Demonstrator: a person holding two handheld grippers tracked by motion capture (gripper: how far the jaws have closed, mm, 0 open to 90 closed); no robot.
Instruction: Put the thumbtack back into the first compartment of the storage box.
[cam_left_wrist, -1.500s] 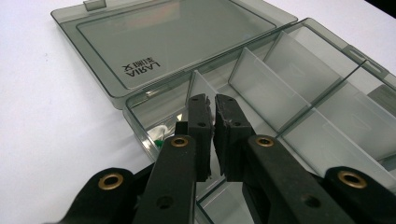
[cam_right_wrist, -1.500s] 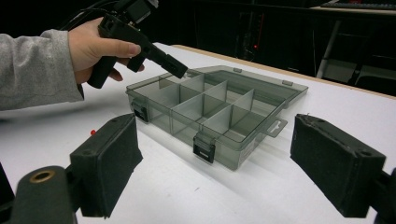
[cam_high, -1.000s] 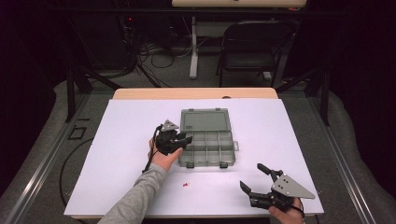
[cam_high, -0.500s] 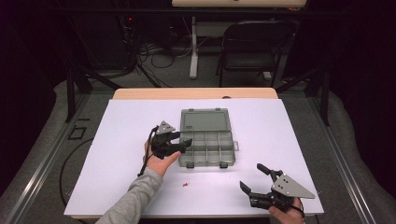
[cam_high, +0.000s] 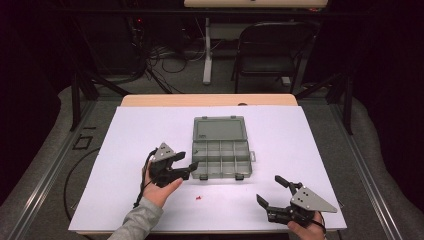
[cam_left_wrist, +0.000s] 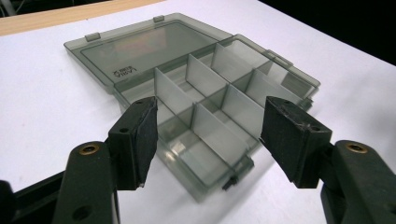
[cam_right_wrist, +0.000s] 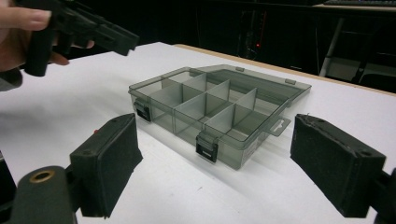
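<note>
A translucent grey compartment box (cam_high: 221, 160) lies mid-table with its lid (cam_high: 219, 129) folded flat behind it; its cells look empty. My left gripper (cam_high: 191, 169) is open, its jaws pointing at the box's front left corner from a short gap away. In the left gripper view the box (cam_left_wrist: 210, 93) sits just beyond the open left gripper (cam_left_wrist: 208, 135). My right gripper (cam_high: 270, 190) rests open near the table's front right, apart from the box. In the right gripper view the box (cam_right_wrist: 215, 105) stands ahead of the open right gripper (cam_right_wrist: 215, 158), and the left gripper (cam_right_wrist: 88, 28) shows at top left.
A tiny red piece (cam_high: 199, 198) lies on the white table cover (cam_high: 310, 145) in front of the box. A wooden table edge (cam_high: 210, 100) runs along the back. Beyond it stand a dark chair (cam_high: 272, 50) and floor cables (cam_high: 165, 60).
My left gripper has drawn back from the box, toward the person and slightly left. The right gripper and the box have stayed put.
</note>
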